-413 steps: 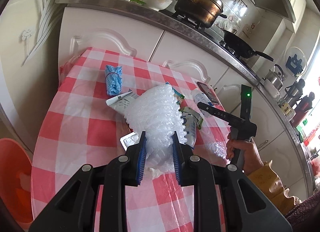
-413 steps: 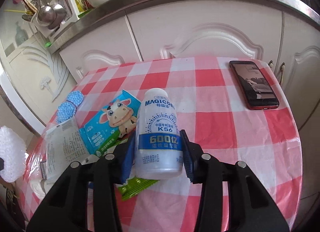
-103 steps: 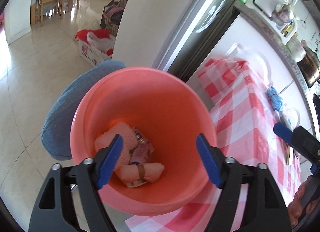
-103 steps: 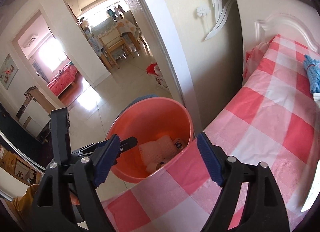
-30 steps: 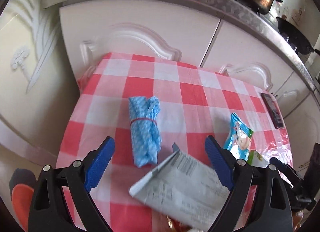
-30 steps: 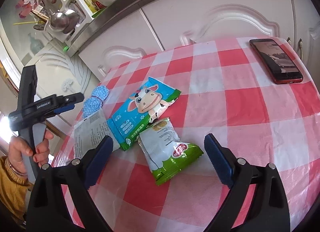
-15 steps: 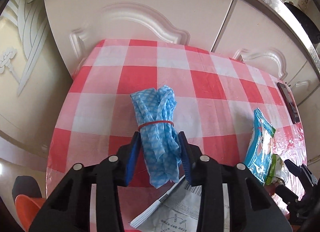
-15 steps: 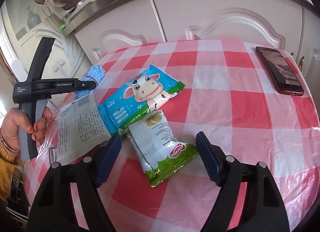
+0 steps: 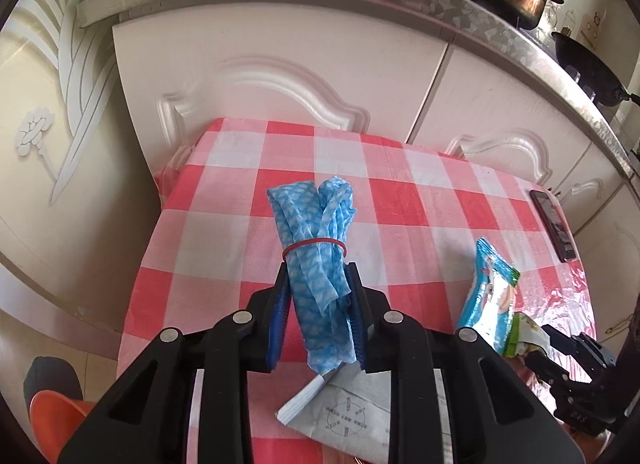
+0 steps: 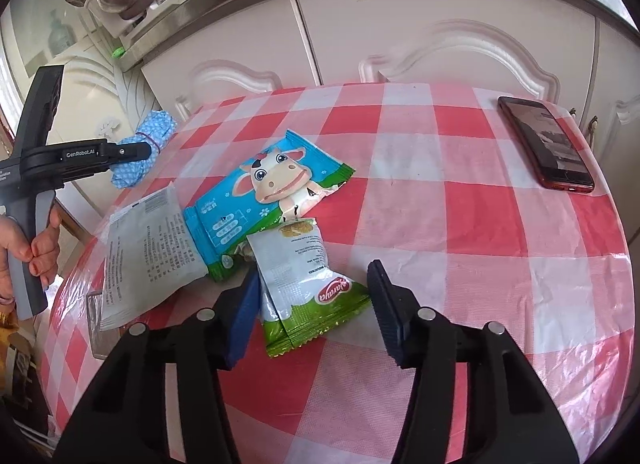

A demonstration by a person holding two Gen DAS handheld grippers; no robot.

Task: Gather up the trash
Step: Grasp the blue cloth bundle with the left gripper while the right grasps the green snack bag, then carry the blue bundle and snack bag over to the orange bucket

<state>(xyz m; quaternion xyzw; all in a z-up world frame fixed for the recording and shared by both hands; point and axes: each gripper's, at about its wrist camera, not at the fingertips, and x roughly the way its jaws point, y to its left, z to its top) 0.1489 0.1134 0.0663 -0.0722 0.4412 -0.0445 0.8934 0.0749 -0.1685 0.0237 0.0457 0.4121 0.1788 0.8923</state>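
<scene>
Tightly, left gripper (image 9: 318,316) pinches banded blue cloth (image 9: 316,256).

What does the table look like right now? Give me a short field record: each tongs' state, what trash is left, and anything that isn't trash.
left tongs: shut on the blue cloth bundle, bound by a red rubber band
right tongs: open, straddling the green snack packet, not yet closed
other trash on table: blue cow wrapper; white printed pouch, partly under the cow wrapper's edge
non-trash: red phone at the table's far right edge
surface: red checked tablecloth
bin: orange bin, low left of the table in the left wrist view
</scene>
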